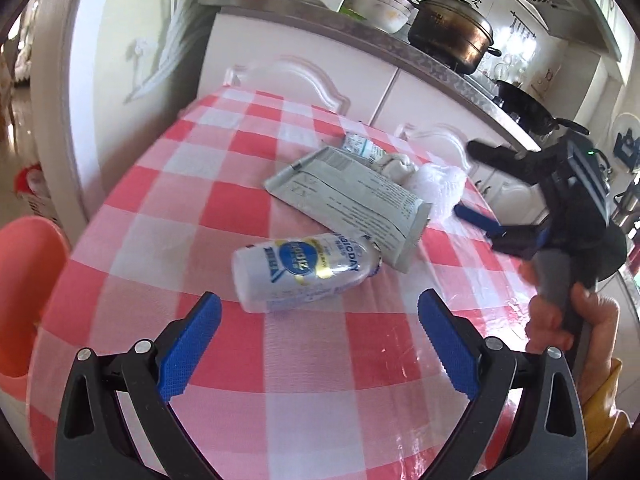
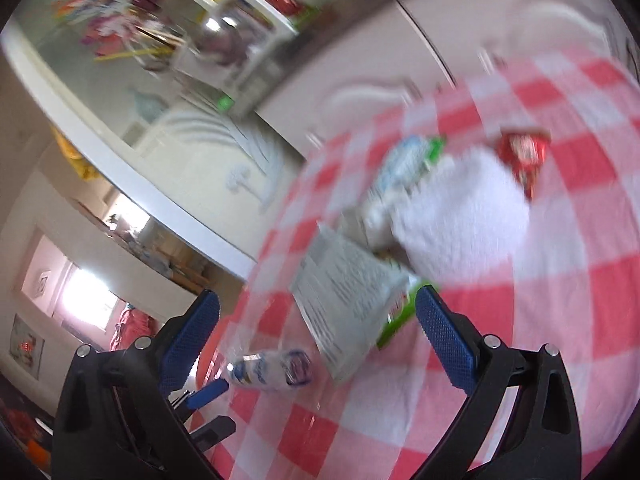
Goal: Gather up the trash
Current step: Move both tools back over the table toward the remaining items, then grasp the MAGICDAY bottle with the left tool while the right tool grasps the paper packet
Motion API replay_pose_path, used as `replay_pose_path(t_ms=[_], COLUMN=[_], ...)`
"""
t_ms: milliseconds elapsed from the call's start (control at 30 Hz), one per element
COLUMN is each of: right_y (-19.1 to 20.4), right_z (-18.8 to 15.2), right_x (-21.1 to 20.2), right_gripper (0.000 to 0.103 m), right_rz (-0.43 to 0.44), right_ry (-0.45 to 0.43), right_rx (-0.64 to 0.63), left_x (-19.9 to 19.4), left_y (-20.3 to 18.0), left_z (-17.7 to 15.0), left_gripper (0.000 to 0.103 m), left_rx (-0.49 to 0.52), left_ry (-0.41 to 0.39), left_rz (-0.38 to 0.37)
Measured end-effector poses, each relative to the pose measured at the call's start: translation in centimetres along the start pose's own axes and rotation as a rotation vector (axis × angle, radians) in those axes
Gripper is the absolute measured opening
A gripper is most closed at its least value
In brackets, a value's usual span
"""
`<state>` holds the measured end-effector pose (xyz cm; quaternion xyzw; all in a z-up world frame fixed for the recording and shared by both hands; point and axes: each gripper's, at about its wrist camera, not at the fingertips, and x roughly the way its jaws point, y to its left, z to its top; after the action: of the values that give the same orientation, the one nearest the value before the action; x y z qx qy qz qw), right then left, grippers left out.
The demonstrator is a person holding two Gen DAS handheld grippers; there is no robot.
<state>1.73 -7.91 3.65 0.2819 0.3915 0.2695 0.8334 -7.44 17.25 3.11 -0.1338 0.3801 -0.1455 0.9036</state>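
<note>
Left wrist view: your left gripper (image 1: pixel 319 344) hovers with fingers wide apart and empty, lined up on the bottle (image 1: pixel 305 270), presumably the next pick. The bottle lies on its side on the checked tablecloth (image 1: pixel 192 208), long axis running from 8 to 2 o'clock, neck toward 2 o'clock, touching the grey packet (image 1: pixel 352 200).

Right wrist view (blurred): your right gripper (image 2: pixel 318 344) is also spread and empty; the bottle (image 2: pixel 272 368) lies at 7 o'clock.
</note>
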Motion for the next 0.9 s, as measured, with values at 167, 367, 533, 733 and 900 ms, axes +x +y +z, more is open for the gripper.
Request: replay_pose_path(t_ms=[167,367,533,733,900], right_y=[-0.9,-1.9,-2.3,-2.6,-2.3], right_z=[-0.8,-1.5,-1.8,-1.7,-1.3], right_x=[1.0,2.3,3.2,3.6,2.7], right_gripper=[0.074,0.065,0.054,0.050,0.050], right_rz=[-0.022,-0.002,0.013,0.013,-0.071], right_ry=[0.064,0.114,0.129,0.121,0.084], right_rx=[0.067,0.108,0.106,0.083,0.040], left_x=[0.9,1.5,1.4,0.0,1.2], left_y=[-0.8,-2.2,-4.2,-4.0,-3.3], left_z=[-0.1,-0.7,-1.3,-0.3,1.0], left_gripper=[0.097,0.097,0.097,0.097,0.097], left_rx=[0.016,0.037,0.133,0.250,0.322], left_ry=[0.007,0.031,0.056,0.017,0.024], left_rz=[-0.062,-0.148,-0.192,-0.066,0.001])
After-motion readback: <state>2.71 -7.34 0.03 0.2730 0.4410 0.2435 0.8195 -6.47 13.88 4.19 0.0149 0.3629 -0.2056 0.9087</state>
